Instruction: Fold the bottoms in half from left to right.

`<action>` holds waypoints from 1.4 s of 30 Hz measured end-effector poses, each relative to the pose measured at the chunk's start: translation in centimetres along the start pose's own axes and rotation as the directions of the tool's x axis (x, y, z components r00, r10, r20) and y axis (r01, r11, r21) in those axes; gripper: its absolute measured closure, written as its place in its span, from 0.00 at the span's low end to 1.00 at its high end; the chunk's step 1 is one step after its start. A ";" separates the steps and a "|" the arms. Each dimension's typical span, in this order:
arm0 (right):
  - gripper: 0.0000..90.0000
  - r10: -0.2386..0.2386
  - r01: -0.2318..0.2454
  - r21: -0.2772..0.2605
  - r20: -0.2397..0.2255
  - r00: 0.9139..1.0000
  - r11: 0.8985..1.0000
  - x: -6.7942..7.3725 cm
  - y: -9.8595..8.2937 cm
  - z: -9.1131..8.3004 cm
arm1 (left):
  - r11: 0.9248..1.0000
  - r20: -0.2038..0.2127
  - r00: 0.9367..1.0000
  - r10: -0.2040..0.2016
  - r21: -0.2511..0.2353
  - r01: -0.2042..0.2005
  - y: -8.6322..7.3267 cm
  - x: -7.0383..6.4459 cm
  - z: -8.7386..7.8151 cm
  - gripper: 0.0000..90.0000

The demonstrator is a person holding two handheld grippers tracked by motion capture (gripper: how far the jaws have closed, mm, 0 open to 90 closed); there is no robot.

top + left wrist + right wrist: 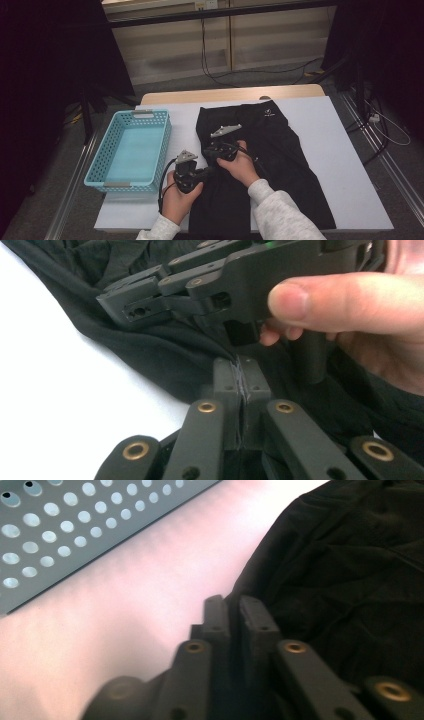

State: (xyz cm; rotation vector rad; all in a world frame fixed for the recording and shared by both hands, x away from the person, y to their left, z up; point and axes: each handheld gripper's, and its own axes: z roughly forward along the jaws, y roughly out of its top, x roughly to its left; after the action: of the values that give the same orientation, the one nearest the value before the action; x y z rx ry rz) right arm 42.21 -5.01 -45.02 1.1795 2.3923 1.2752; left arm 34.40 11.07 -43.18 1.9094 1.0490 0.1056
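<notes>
Garment: we see a black garment (265, 165) spread flat on the white worktop (345, 165), running from the far middle to the near edge, with a small pale logo near its far end.
Left gripper: our left gripper (196, 174) sits at the garment's left edge, near the worktop's near side, held in the left hand (177, 200).
Left jaws: in the left gripper view the two black jaws are pressed together with a thin fold of the black cloth (170, 355) pinched between their tips, so we read them as closed on the garment's edge.
Right gripper: our right gripper (214, 150) lies just beyond the left one, on the garment, held in the right hand (242, 167); the two grippers are just beside each other. In the left gripper view it (115, 305) hangs close above the cloth.
Right jaws: in the right gripper view (234, 607) the jaws stand nearly together with a narrow gap, right at the garment's edge (350, 565); we cannot tell whether cloth sits between them.
Basket: a light blue perforated basket (100, 165) stands on the left of the worktop, apart from the garment; its holed wall (65, 525) shows beyond the right jaws.
Sleeves: pale grey sleeves (287, 215) come in from the near edge.
</notes>
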 end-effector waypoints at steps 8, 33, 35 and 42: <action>1.00 -0.003 0.003 -0.022 0.025 1.000 1.000 -1.0 0.4 -1.7 | 1.000 0.004 1.000 0.006 -0.004 -0.006 0.1 -0.1 0.1 0.99; 1.00 -0.031 0.036 -0.029 0.177 0.984 0.999 -4.8 -4.8 -10.3 | 0.996 0.032 0.996 0.083 0.023 -0.084 -0.1 -0.9 3.6 0.83; 1.00 -0.026 0.032 -0.031 0.177 0.984 0.999 -4.9 -5.0 -10.3 | 0.994 0.018 0.994 0.105 0.022 -0.105 0.0 -0.5 3.3 0.75; 1.00 -0.016 0.023 -0.036 0.174 0.985 0.999 -4.8 -4.9 -9.6 | 0.995 0.031 0.995 0.097 0.035 -0.098 -0.4 0.5 2.8 0.43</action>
State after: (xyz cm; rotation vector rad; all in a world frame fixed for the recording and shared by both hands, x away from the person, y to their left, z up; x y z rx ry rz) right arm 37.92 -15.96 -43.80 1.2006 2.2398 1.1549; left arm 35.76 9.64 -45.26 1.9894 0.9442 0.1149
